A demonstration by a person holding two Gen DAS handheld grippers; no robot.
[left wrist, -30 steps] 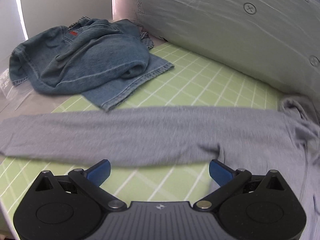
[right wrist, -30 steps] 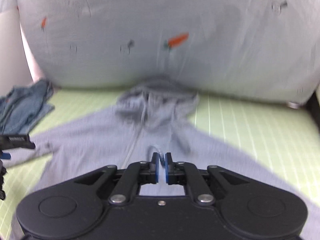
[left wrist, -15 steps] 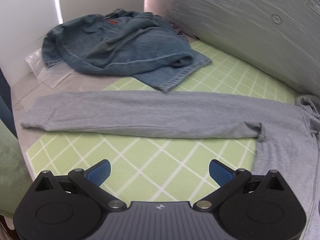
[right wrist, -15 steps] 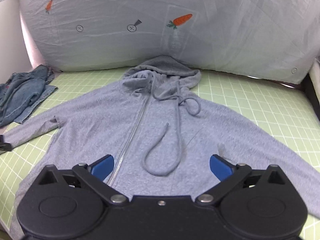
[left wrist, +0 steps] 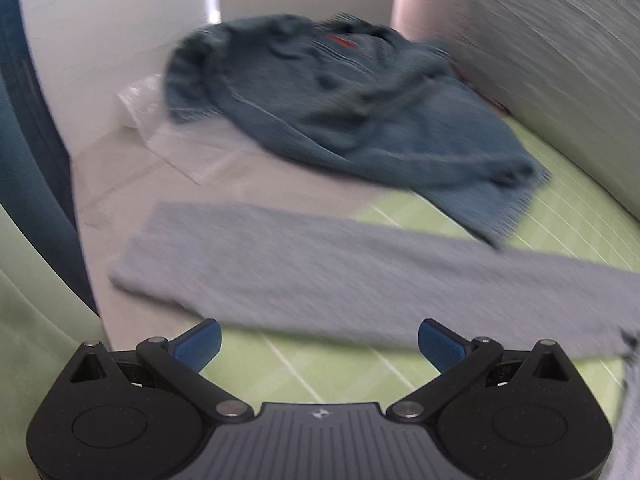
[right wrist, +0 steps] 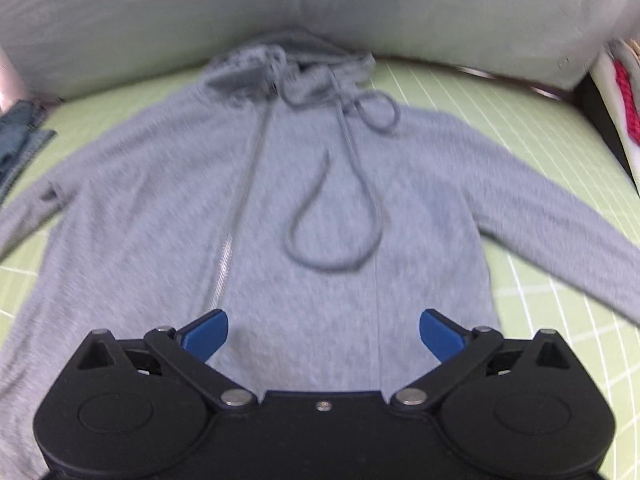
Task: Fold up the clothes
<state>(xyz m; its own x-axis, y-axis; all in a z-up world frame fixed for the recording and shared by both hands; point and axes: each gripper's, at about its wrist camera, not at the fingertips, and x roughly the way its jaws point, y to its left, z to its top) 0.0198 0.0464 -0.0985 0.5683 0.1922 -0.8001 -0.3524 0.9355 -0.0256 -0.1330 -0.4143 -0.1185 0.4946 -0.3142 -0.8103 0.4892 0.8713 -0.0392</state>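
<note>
Jaws spread wide on the right gripper, nothing pinched between the blue pads. Same on the left gripper: jaws wide apart, blue pads bare, nothing held.

Just past the right gripper, at 12 o'clock: a grey hoodie, flat on its back on the green mat with white lines. Zipper running up from the left pad toward 11 o'clock. Long grey string curled in a loop on the chest, straight up at 12. Hood bunched at the far end, touching the pale sheet wall. One sleeve stretched out toward 3 o'clock, the other going off at 9. Bit of blue jean cloth peeking in at 10 o'clock, at the picture's edge. Something red and white at 2 o'clock, too blurry to name.

Just past the left gripper, at 12 o'clock: the other grey sleeve, lying flat from 10 o'clock across to 3 o'clock, cuff end at 10, partly on the green mat and partly on a white table top. Beyond it, at 12 to 1 o'clock: a crumpled pile of blue jeans, one edge over the sleeve. Clear plastic bag under the jeans at 11 o'clock. All a bit blurry.
</note>
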